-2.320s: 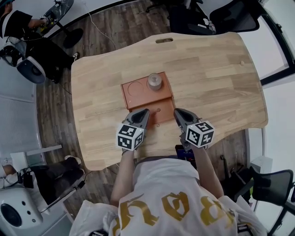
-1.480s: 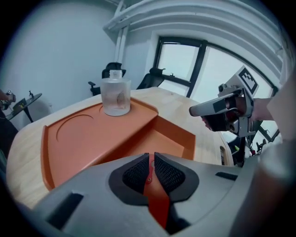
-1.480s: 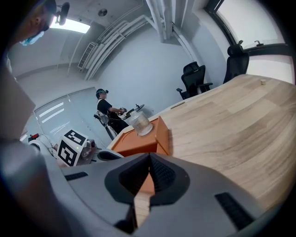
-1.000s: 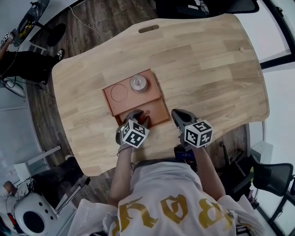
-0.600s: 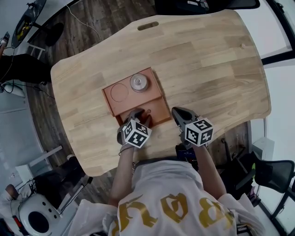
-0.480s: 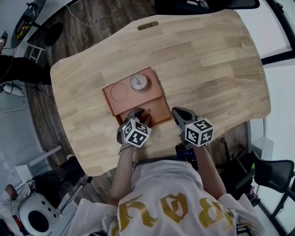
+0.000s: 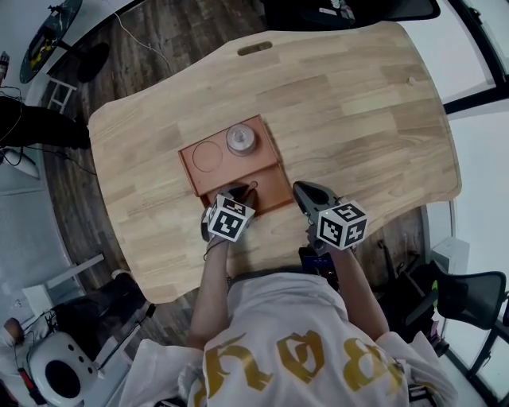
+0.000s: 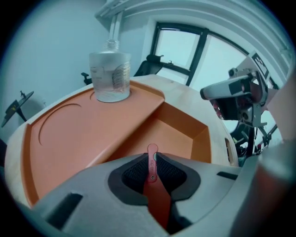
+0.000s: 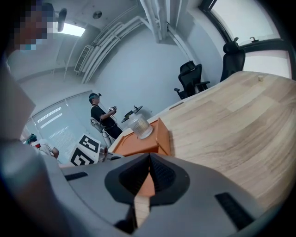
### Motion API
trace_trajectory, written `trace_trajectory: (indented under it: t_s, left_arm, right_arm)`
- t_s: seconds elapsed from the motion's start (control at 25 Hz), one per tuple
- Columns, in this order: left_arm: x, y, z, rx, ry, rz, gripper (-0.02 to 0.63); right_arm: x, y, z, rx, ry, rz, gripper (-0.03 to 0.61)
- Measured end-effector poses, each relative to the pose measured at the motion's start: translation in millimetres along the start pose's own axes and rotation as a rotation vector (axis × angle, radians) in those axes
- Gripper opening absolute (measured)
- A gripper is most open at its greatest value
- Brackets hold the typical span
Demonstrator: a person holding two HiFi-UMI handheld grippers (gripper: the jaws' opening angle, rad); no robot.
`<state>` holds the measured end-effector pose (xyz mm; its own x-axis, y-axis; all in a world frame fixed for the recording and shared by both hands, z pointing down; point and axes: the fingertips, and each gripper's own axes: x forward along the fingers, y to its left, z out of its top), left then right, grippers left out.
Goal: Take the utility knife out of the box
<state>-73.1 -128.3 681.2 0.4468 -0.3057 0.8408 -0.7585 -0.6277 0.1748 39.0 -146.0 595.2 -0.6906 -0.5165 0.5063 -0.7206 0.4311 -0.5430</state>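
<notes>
An orange box lies on the wooden table, its front compartment open. My left gripper hovers at the compartment's near left and is shut on a slim red utility knife. The knife's rounded end sticks out past the pads, over the compartment. The box's flat raised part lies to the left. My right gripper hangs just right of the box, jaws shut with nothing between them. The right gripper view shows the box's corner ahead.
A clear glass jar stands on the box's raised part beside a round recess. Office chairs stand past the table's far edge. A person stands far behind. The table's right half is bare wood.
My left gripper went from open at the box's front edge into the compartment and shut on the red knife; it now sits slightly back. The right gripper has hardly moved.
</notes>
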Motion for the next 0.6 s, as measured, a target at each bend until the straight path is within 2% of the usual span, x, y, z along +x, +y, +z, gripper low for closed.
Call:
trace_trajectory:
  t_s: [0.16,0.32,0.44,0.6]
  left_arm:
    - [-21,-1,11,-0.055,-0.075,-0.005,0.052]
    - [-41,-3,8,-0.062,-0.103,0.003,0.052]
    - [-54,-6,10,-0.121,-0.154,-0.002,0.052]
    - [-69,-12,14,-0.159,-0.217,0.000,0.052]
  right_arm:
    - [-2,14,-5,-0.123,0.055,-0.038,0.011]
    - [-6,30,3,-0.141,0.009,-0.034,0.012]
    - [-15,39,12,-0.194,-0.033,-0.063,0.012]
    - [-24,50,14,-0.199,-0.063,-0.049,0.012]
